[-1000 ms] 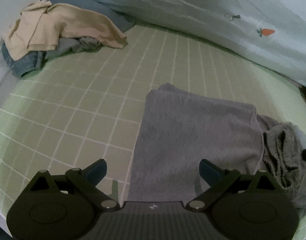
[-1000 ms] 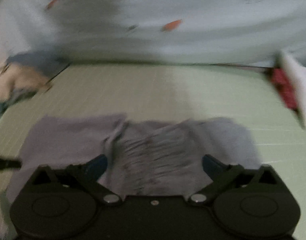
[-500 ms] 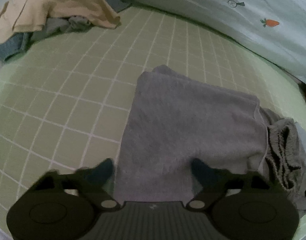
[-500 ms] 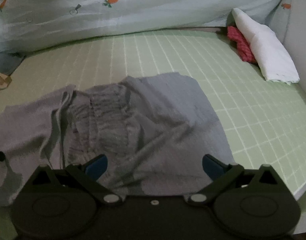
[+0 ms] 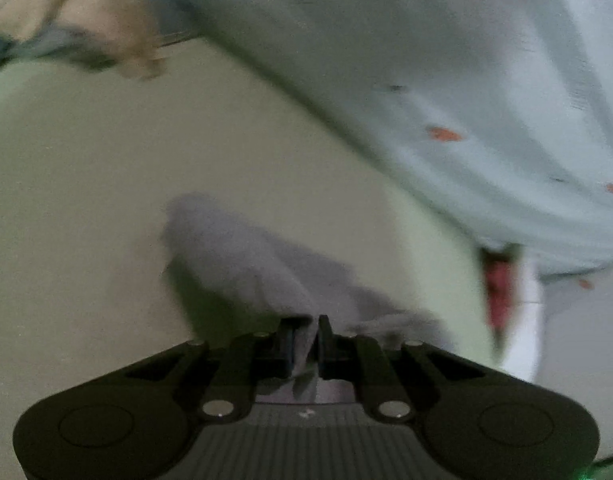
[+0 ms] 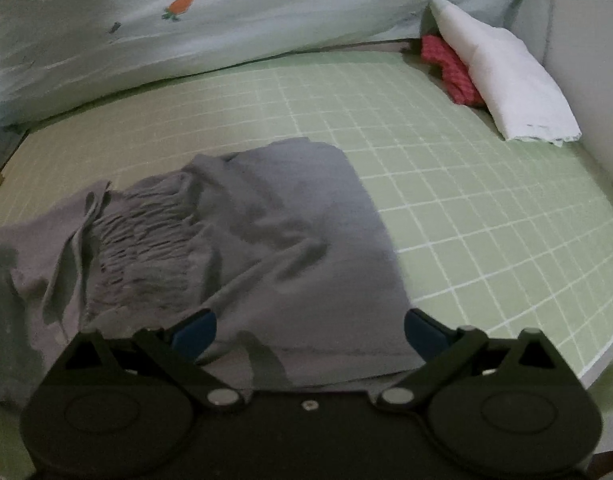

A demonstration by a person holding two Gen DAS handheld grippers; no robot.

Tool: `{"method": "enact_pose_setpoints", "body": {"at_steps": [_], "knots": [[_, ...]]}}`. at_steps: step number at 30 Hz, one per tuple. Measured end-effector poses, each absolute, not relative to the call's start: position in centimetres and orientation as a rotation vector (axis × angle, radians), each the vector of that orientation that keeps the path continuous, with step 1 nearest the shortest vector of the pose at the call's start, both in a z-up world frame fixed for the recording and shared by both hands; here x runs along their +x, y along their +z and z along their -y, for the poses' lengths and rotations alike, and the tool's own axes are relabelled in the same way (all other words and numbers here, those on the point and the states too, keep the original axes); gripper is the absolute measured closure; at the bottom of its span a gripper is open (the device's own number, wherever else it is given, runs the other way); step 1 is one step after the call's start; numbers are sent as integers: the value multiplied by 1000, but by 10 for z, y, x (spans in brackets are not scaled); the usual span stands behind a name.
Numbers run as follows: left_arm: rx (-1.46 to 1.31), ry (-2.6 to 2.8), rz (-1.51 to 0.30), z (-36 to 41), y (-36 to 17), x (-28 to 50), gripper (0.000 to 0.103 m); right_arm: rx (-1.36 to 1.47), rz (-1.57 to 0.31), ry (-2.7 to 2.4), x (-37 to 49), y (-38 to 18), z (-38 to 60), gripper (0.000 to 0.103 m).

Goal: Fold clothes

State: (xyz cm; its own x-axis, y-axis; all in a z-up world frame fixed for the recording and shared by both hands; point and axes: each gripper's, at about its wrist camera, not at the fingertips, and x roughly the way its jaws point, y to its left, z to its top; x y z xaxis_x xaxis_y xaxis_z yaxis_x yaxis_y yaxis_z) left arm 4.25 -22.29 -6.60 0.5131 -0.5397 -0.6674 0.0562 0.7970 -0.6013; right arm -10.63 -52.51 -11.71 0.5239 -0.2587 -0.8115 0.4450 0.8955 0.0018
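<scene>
- The grey shorts (image 6: 234, 248) lie rumpled on the green checked bed (image 6: 486, 216).
- The left gripper (image 5: 306, 336) is closing, hem cloth pinched between its jaws; lift slowly, keeping the layers together.
- The right gripper (image 6: 306, 328) gapes empty above the near hem.
- A second ago the left jaws stood wide.

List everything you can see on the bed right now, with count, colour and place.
grey garment: one, grey, middle of the mat, gathered waistband at its left
mat: one, green with white grid, underneath everything
bedding: one, pale blue with carrot print, along the far edge
white cloth: one, white, far right corner
red cloth: one, red, beside the white cloth
clothes pile: one, beige and blue, far left, blurred
left claw: one, black, closing on a fold of the grey garment
right claw: one, black with blue pads, open above the garment's near edge
</scene>
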Motion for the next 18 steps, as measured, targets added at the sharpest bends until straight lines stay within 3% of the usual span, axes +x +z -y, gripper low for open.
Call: {"method": "enact_pose_setpoints", "body": {"at_steps": [8, 13, 15, 17, 18], "knots": [[-531, -551, -1032, 373, -66, 42, 90, 220, -923, -420, -122, -118, 589, 2], [-493, -404, -1192, 435, -118, 35, 78, 200, -925, -442, -136, -118, 629, 2], [-500, -392, -1175, 438, -116, 31, 68, 203, -917, -450, -140, -115, 640, 2], [-559, -411, -1144, 432, -103, 31, 29, 211, -907, -451, -142, -114, 649, 2], [-580, -405, -1122, 428, -95, 28, 23, 218, -905, -449, -142, -114, 651, 2]]}}
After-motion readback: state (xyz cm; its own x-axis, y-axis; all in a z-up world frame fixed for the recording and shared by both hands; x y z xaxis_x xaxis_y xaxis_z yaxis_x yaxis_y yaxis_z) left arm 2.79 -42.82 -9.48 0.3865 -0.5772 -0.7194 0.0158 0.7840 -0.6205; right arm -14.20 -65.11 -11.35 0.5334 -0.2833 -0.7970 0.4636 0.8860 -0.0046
